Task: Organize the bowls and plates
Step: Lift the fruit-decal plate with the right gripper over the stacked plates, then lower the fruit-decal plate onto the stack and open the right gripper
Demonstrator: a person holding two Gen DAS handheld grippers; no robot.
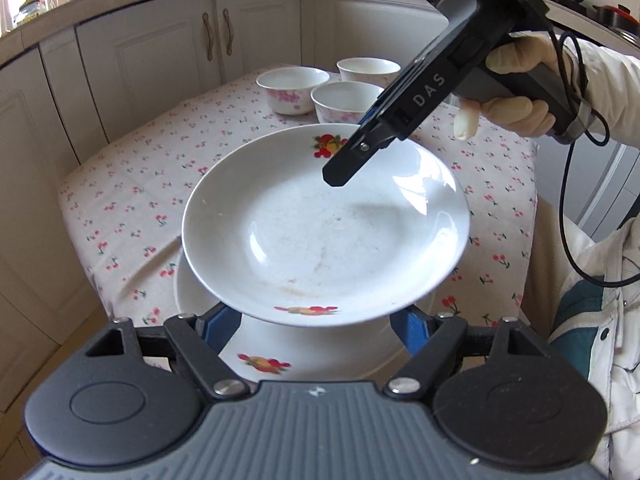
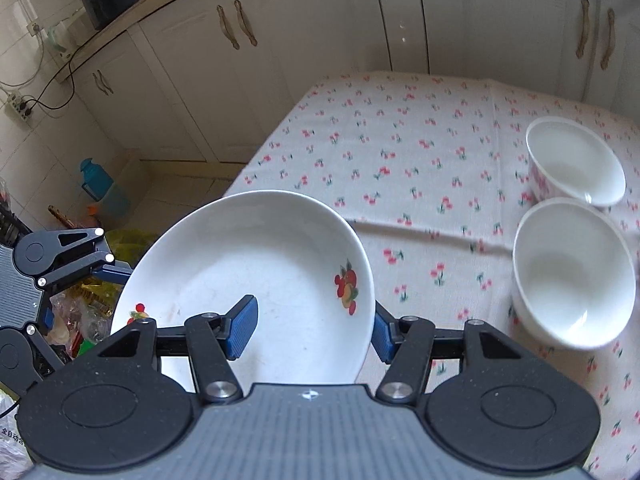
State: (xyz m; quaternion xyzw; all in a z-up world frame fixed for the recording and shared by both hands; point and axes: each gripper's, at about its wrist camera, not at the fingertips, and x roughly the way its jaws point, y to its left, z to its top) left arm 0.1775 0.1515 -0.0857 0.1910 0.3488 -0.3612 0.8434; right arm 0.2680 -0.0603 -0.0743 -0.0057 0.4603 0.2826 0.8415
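A white plate with fruit decals hangs tilted in the air over the table. My right gripper is shut on its rim, one blue pad inside the plate and one under the edge. My left gripper stands open, both blue fingers tucked beneath the plate's near rim; whether they touch it is hidden. A second fruit-decal plate lies on the table right below. Three white floral bowls cluster at the table's far side; two of the bowls appear in the right wrist view.
The table wears a cherry-print cloth, and its left edge drops to the floor. White cabinets stand close behind. A gloved hand and a black cable are on the right. Bags and a teal jug clutter the floor.
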